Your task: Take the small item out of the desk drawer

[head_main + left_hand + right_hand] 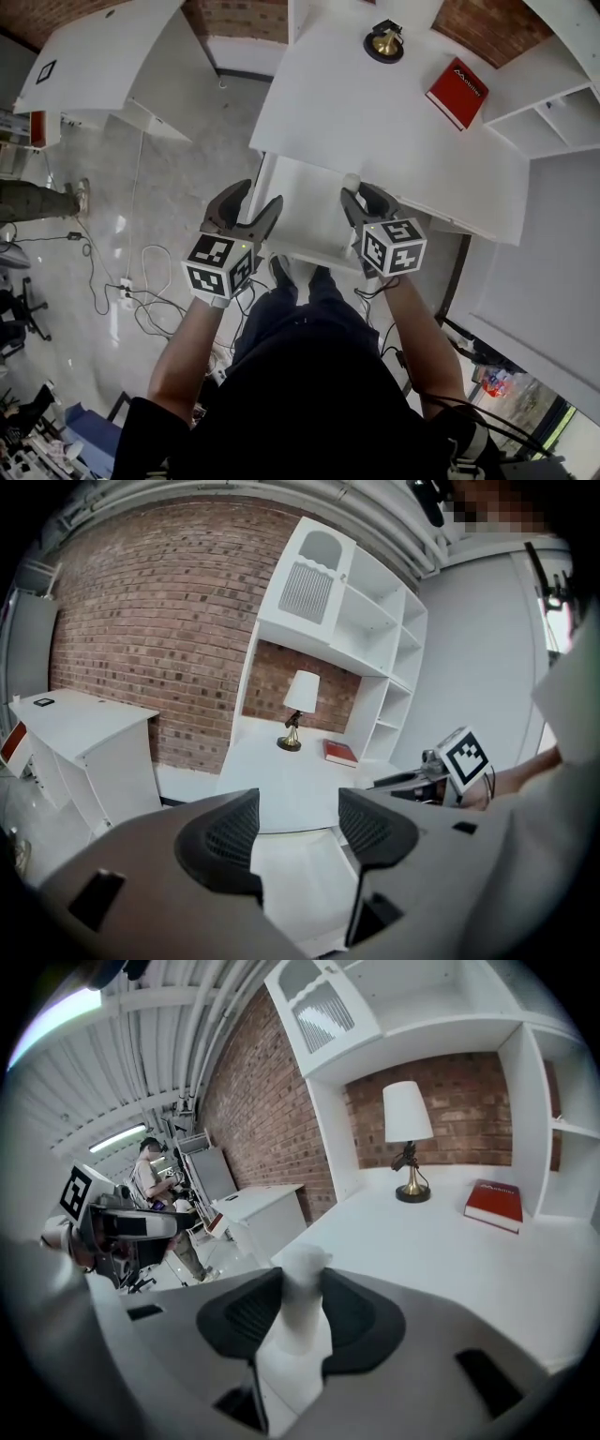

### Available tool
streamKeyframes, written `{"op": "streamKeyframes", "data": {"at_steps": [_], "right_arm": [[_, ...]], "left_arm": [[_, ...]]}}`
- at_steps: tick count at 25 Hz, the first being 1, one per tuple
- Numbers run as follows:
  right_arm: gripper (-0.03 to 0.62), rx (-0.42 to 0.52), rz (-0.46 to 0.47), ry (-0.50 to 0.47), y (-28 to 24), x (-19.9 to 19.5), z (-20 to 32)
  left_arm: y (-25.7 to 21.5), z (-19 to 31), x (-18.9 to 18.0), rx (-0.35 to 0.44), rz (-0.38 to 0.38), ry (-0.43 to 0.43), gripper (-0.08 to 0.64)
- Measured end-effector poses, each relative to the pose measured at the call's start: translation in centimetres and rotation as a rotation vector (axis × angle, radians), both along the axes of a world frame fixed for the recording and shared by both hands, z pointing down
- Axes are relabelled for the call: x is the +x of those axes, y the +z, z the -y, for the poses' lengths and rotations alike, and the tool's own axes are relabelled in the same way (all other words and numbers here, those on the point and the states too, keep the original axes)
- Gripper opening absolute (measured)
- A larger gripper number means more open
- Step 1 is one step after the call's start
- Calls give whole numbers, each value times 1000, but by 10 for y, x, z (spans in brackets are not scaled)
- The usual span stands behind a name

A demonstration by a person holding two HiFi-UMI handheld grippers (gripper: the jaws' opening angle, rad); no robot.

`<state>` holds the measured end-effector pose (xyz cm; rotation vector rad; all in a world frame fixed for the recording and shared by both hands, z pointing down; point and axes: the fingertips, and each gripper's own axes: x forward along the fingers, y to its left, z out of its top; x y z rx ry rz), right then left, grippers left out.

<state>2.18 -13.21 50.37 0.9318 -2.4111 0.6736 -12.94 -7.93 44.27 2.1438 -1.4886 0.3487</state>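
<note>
The white desk [375,122] has its drawer [305,220] pulled out toward me, and the part of its inside that shows is bare white. My right gripper [365,195] is over the drawer's right end, shut on a small white item [352,181]. In the right gripper view the small white item [302,1274] stands upright, pinched between the dark pads [246,1314]. My left gripper [255,199] hovers open over the drawer's left end with nothing in it. The left gripper view shows the drawer [305,883] through the gap of the left gripper [298,822].
A lamp with a brass base [384,42] and a red book [457,92] sit at the back of the desk. White shelves [548,122] stand to the right. A second white desk [94,56] is at the left, with cables [141,291] on the floor and a person [37,199] beyond.
</note>
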Motion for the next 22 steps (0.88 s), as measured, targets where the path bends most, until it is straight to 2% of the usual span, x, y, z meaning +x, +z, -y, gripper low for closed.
{"op": "streamKeyframes", "data": {"at_steps": [9,22], "right_arm": [[133,126,51,108,-61,18,6],[133,328,84,282,-150,50,9]], "left_arm": [[-38,9,-4,88,10,8,258],[-102,16,-42,259,23,-10,252]]}}
